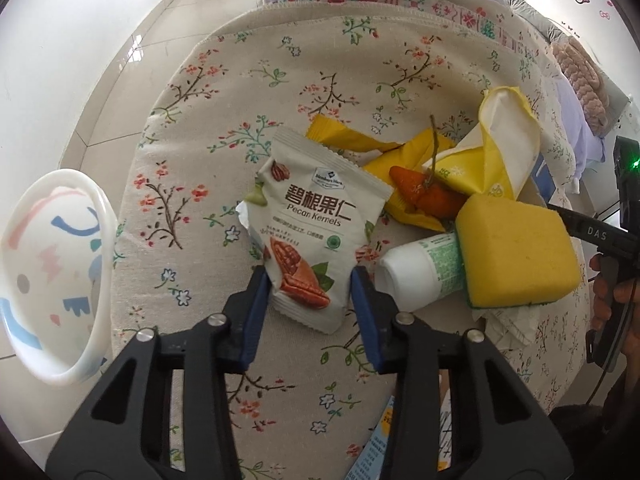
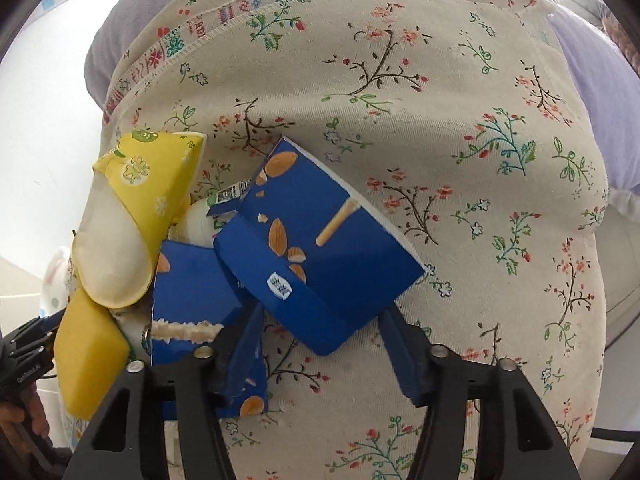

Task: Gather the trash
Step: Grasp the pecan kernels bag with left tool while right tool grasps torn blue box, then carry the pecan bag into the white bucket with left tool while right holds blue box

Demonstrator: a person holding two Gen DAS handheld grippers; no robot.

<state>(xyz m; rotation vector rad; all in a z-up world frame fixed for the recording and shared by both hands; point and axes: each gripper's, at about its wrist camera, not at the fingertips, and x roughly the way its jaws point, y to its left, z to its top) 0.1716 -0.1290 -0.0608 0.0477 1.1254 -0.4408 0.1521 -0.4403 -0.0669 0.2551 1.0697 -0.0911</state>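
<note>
Two pieces of trash are being grasped on the floral tablecloth. The cream foil pecan-kernel packet is being pinched by the left gripper, the near blue cardboard snack box by the right gripper. Next, both are to be lifted clear and carried to the white patterned bin at left.

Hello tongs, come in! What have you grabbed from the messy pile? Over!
Left tongs pinching pecan packet. Right tongs clamped on blue snack box. Yellow sponge and white bottle crowd beside the packet.
</note>
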